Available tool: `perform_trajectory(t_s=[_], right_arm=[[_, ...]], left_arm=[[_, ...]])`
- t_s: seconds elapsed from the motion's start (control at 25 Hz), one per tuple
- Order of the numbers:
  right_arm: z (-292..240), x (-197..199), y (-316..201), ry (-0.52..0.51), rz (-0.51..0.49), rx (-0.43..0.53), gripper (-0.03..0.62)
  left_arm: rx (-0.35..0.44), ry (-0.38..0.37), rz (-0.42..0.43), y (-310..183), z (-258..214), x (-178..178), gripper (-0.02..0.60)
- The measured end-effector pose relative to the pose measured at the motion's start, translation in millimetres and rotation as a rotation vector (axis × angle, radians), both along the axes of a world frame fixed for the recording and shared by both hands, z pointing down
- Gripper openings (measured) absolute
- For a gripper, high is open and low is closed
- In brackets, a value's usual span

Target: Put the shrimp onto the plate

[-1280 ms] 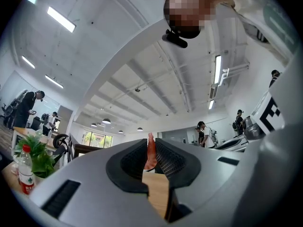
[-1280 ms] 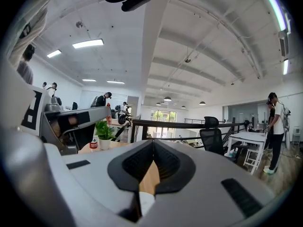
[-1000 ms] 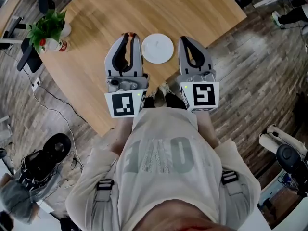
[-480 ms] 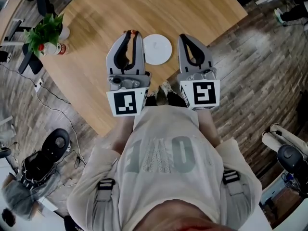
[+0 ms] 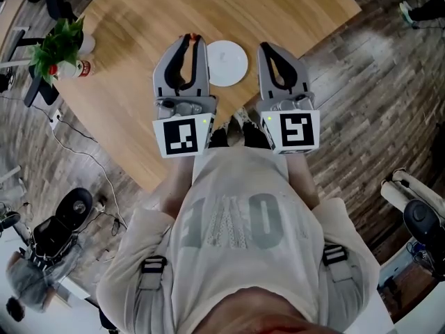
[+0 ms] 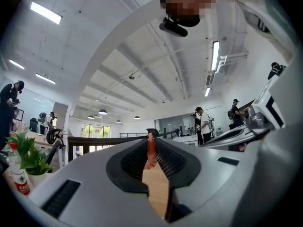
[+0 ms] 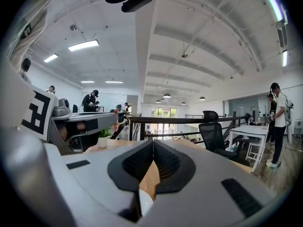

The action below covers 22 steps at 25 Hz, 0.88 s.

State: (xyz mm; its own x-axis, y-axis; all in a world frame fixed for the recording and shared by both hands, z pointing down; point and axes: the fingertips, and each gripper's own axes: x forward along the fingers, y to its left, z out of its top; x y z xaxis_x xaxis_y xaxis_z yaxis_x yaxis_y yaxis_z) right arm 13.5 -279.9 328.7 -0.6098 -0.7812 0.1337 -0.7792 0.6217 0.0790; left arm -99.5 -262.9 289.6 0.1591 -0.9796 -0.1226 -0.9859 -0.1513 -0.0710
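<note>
A thin orange-red shrimp (image 6: 150,151) is pinched between the pads of my left gripper (image 6: 151,137), which is shut on it. In the head view its red tip (image 5: 192,37) just shows at the left gripper's (image 5: 191,42) end, held above the wooden table just left of the round white plate (image 5: 227,63). My right gripper (image 5: 267,49) hovers just right of the plate, its jaws shut with nothing between them. In the right gripper view (image 7: 152,144) a sliver of the plate (image 7: 145,203) shows below the closed pads.
A potted green plant (image 5: 60,42) and a small red-labelled bottle (image 5: 81,68) stand at the round wooden table's (image 5: 139,19) left edge. The table's near edge (image 5: 149,183) runs under both grippers. Wood floor with cables and gear lies around it.
Both grippers have moved slightly forward over the table, the left one's tip now level with the plate's far side. The jaws have not changed.
</note>
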Motion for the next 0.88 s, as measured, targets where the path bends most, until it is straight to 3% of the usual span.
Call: perform_trajectory(t_s=[0.88], right_arm=[[19.2, 27.5, -2.4, 0.017, 0.072, -0.063, 0.02]], left_arm=[[-0.377, -0.056, 0.101, -37.0, 108.9, 26.2, 0.06]])
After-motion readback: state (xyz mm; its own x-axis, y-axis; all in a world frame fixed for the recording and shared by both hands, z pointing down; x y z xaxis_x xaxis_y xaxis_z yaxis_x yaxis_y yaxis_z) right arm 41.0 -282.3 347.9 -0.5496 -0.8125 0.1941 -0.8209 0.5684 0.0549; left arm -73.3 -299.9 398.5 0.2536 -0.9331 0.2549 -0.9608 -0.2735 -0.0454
